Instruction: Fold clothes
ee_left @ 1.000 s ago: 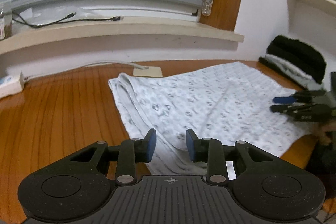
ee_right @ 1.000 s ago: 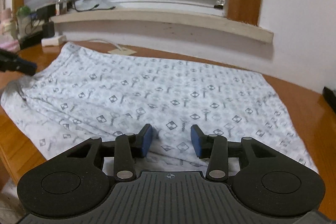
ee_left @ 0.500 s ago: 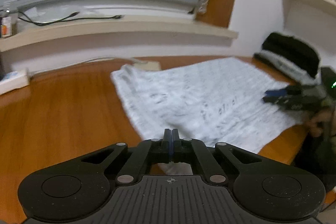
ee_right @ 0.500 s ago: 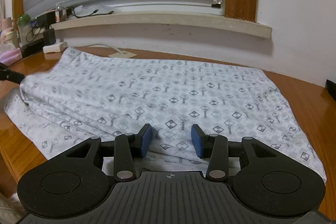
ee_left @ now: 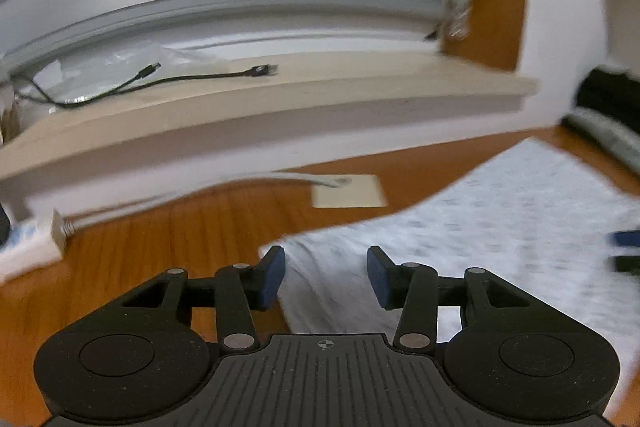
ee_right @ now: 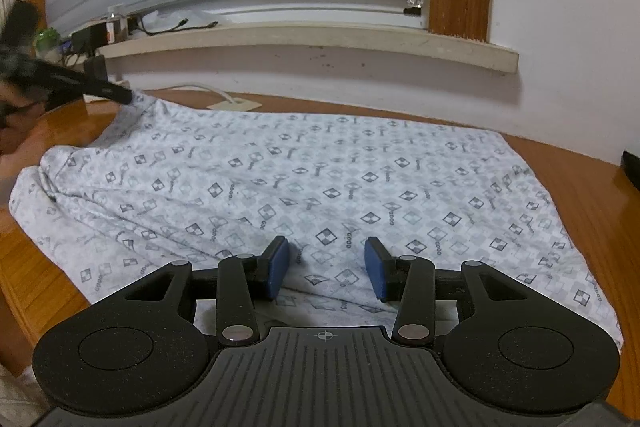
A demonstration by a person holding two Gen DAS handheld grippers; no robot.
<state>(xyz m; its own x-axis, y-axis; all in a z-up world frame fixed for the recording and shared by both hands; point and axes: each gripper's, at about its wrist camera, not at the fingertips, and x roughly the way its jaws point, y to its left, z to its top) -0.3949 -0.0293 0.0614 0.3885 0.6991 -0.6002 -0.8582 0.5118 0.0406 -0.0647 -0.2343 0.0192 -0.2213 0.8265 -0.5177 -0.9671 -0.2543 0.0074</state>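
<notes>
A white garment with a grey diamond print (ee_right: 320,179) lies spread flat on the wooden table (ee_right: 580,171). My right gripper (ee_right: 326,267) is open just above its near hem, with nothing between the blue pads. In the blurred left wrist view my left gripper (ee_left: 326,277) is open over the garment (ee_left: 500,227), near its left edge. The right wrist view shows the left gripper (ee_right: 100,89) at the garment's far left corner, with a hand behind it. The right gripper (ee_left: 624,251) appears as a blur at the right edge.
A window sill (ee_left: 280,95) with a black cable (ee_left: 180,79) runs behind the table. A beige plate (ee_left: 348,191) with a white cord lies near the wall, and a white power strip (ee_left: 28,251) sits at the left. Dark folded clothes (ee_left: 608,99) are stacked at the right.
My left gripper was shut half a second ago and is now open. It has moved forward to the garment's far left corner. The right gripper has stayed open and almost still.
</notes>
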